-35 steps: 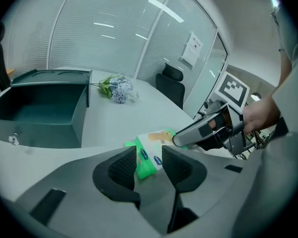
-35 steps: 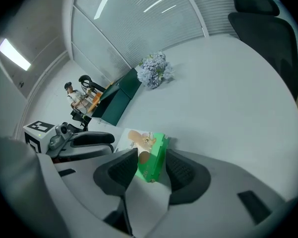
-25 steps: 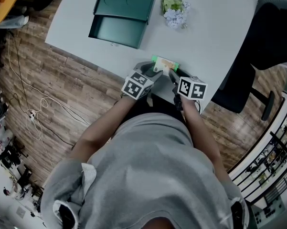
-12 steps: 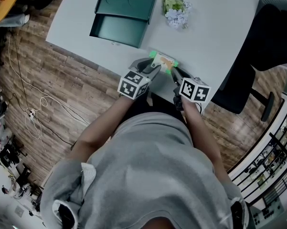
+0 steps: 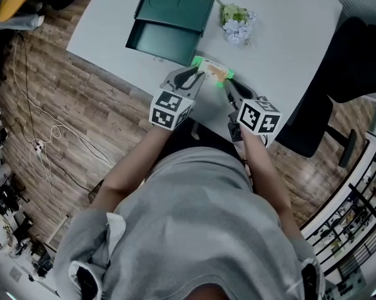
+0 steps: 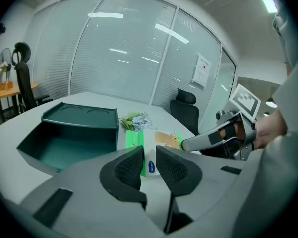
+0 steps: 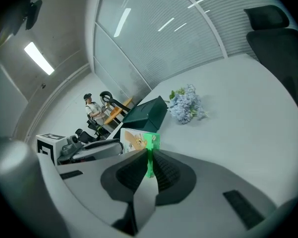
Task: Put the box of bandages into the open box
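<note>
Head view, left to right. The open box (image 5: 162, 37) sits upper left of centre on the table (image 5: 281, 36), lid tipped back and hollow bare.

Just right of and below it, the left gripper (image 5: 193, 75) has just been closing its jaws. They are now about half apart, with the pads seemingly pressed on the left end of the box of bandages (image 5: 211, 71). At the other end, the right gripper (image 5: 224, 85) is nearly closed, pinching only the thin green edge.

We judge the carry to be under way. We'd keep both ends level, let the fuller left hold bear the load, and clear the near wall before lowering.

The head view alone gives the whole route and the flowers (image 5: 238, 22) to avoid. The left gripper view alone shows the hollow's depth. The right gripper view alone shows how slight that pinch is.
</note>
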The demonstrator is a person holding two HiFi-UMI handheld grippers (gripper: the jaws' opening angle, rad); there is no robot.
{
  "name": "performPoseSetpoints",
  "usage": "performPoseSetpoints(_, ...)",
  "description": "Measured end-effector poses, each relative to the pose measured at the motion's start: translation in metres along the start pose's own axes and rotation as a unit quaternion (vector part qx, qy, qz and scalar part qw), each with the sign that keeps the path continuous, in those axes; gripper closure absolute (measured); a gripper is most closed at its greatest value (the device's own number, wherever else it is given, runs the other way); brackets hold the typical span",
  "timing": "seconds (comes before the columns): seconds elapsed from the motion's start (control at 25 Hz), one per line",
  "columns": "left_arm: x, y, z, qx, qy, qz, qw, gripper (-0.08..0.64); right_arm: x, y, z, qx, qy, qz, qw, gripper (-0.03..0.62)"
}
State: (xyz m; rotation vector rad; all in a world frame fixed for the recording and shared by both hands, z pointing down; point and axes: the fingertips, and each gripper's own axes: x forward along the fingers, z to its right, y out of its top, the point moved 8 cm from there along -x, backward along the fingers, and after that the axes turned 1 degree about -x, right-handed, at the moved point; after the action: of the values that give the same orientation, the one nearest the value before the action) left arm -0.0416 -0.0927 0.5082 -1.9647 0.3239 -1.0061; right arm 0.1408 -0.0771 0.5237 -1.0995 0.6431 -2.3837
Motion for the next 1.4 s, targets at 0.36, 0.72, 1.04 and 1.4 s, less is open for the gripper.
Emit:
performPoseSetpoints(0.36,-0.032,0.026,-0.052,-0.032,0.072,0.053,0.9955,0.476,0.045,0.052,-0.049,-0.089,0.053,-0.001,0.995,0.531)
performPoseSetpoints(0.72,-0.046,0.031,-0.124,-0.038,0.124,0.059,0.9898,0.479,0.124,0.076,-0.079,-0.124,0.085,-0.04,0.988,0.531)
performPoseSetpoints(1.04,-0.025,0.006,-0.154,-0.06,0.13,0.018,0.9895,0.479,0.165,0.065,-0.067,-0.132,0.062,-0.084,0.986,0.529)
performPoseSetpoints(1.4,-0.033,0.009,-0.155,-0.068,0.14,0.053,0.9864,0.486,0.145,0.074,-0.057,-0.14,0.047,-0.03,0.989,0.529)
